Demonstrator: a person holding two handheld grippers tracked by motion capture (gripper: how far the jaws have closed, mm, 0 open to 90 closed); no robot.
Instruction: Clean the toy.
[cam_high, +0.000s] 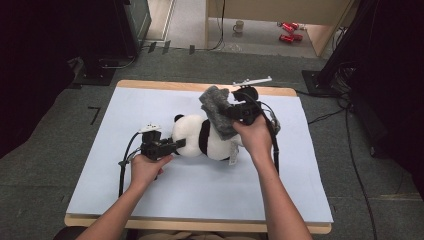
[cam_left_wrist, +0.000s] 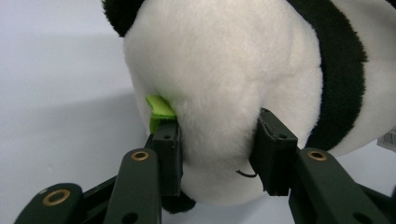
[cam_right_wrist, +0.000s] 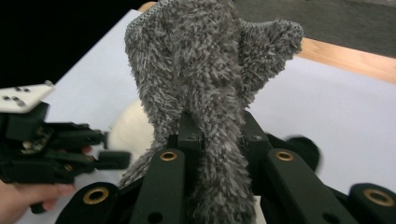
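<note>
1. The left gripper (cam_left_wrist: 217, 156) has its jaws pressed into the white plush of the panda (cam_left_wrist: 224, 84), one on each side of a rounded bulge, so they stand partly apart and hold the toy.
2. A green tab (cam_left_wrist: 159, 112) pokes out of the plush right at the top of that gripper's left-hand jaw, touching it.
3. The right gripper (cam_right_wrist: 217, 140) has its jaws drawn close together on a grey cloth (cam_right_wrist: 210, 70); the shaggy fabric is pinched between them, rising above and hanging below.
4. In the high view, the left gripper (cam_high: 176, 144) points level toward the panda's (cam_high: 200, 137) head end, the left hand (cam_high: 147, 167) wrapped around its body low over the mat (cam_high: 200, 190).
5. The right hand (cam_high: 255, 135) sits higher, above the panda's far end, with the right gripper (cam_high: 231, 112) aimed back toward the left and the cloth (cam_high: 217, 110) draped from it over the toy's rear.
6. Both forearms come in from the bottom edge, the right one angled more steeply inward.
7. The panda lies on its side in the middle of the mat, which covers the table (cam_high: 200, 85).
8. A white label (cam_high: 233, 159) hangs from the panda's underside; its print is too small to read.
9. A mug (cam_high: 239, 26) and red objects (cam_high: 288, 31) lie on the floor beyond the table.
</note>
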